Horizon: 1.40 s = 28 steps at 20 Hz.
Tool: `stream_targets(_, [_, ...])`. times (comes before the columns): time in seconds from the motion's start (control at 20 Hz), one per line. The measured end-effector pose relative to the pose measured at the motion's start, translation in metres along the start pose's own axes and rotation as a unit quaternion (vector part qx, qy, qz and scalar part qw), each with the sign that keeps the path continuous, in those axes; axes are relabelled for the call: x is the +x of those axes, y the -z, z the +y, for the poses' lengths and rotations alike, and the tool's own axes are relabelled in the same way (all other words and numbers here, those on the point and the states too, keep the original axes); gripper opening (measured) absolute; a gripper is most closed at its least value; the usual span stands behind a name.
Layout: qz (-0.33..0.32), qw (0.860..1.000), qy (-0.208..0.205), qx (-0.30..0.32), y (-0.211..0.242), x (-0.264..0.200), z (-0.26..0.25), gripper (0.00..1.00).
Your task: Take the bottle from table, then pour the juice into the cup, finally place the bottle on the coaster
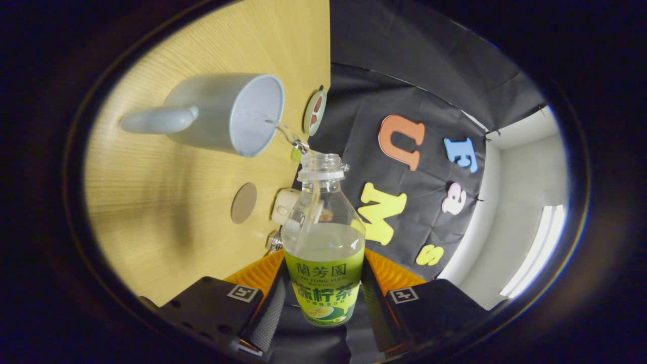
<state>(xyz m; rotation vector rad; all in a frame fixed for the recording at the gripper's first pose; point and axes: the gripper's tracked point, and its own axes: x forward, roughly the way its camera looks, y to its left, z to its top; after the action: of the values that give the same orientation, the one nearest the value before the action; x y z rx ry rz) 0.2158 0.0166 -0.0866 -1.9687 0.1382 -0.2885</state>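
The gripper point(323, 283) is clamping the bottle point(323, 242) between both fingers, tipping it toward the cup point(227, 114) with a thin stream reaching in, so pouring is underway and the coaster point(244, 202) is waiting beside.

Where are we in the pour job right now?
Done: the bottle is off the table, clamped between both fingers, cap off. In hand: it is tipped and a thin stream of juice arcs from its mouth into the grey mug. Left: stop pouring, then stand the bottle on the round coaster.
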Motion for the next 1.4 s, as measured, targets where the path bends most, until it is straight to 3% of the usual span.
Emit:
stream_targets(0.65, [-0.004,0.997,0.05,-0.055,-0.003,0.0,-0.019,0.79])
stream_targets(1.4, [0.008,0.993,0.108,-0.052,0.015,-0.005,-0.08,0.79])
